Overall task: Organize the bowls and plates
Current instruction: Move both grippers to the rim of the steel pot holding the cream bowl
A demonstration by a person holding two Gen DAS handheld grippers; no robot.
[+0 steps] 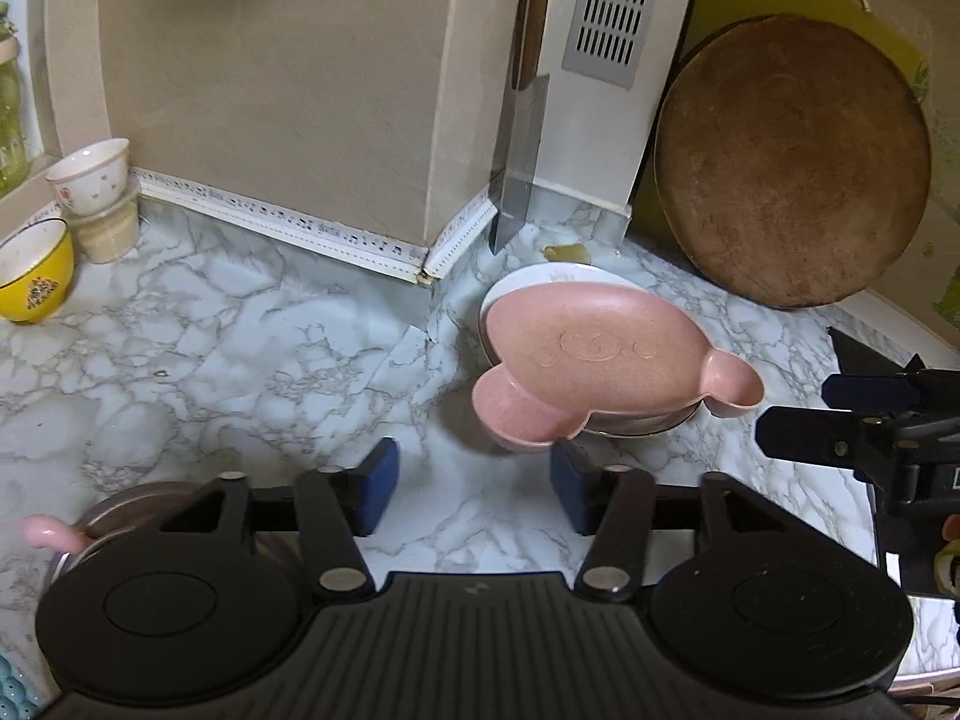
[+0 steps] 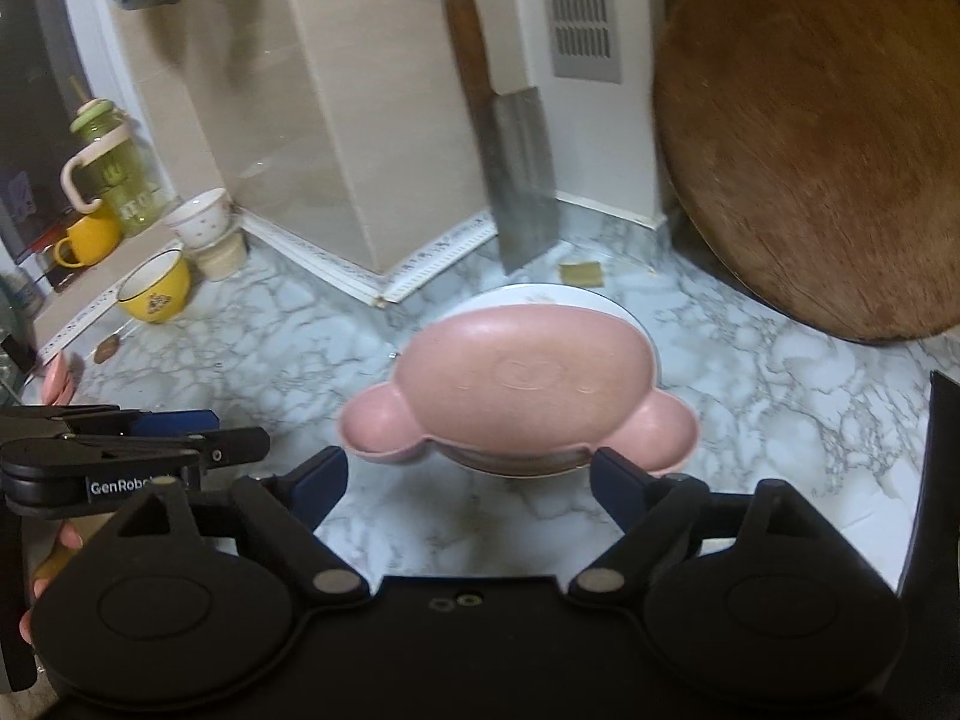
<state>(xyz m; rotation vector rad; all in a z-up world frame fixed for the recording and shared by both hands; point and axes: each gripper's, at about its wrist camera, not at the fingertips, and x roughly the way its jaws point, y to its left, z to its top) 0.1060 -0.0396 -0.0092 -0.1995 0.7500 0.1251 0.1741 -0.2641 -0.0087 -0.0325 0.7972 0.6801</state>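
A pink bear-shaped plate (image 1: pixel 600 354) lies on top of a white plate (image 1: pixel 528 279) and a metal dish on the marble counter; it also shows in the right wrist view (image 2: pixel 528 384). My left gripper (image 1: pixel 474 486) is open and empty, just short of the plate's left ear. My right gripper (image 2: pixel 468 480) is open and empty, its fingers just in front of the plate's near edge. A yellow bowl (image 1: pixel 33 276) and a white flowered bowl (image 1: pixel 90 174) on a cup stand at the far left. A metal dish (image 1: pixel 138 507) with a pink piece sits under my left gripper.
A cleaver (image 2: pixel 516 180) leans against the wall corner behind the plates. A large round wooden board (image 2: pixel 816 144) leans at the right. A green jug (image 2: pixel 114 168) and yellow mug (image 2: pixel 87 240) stand on the left ledge. A black edge (image 2: pixel 936 510) borders the right.
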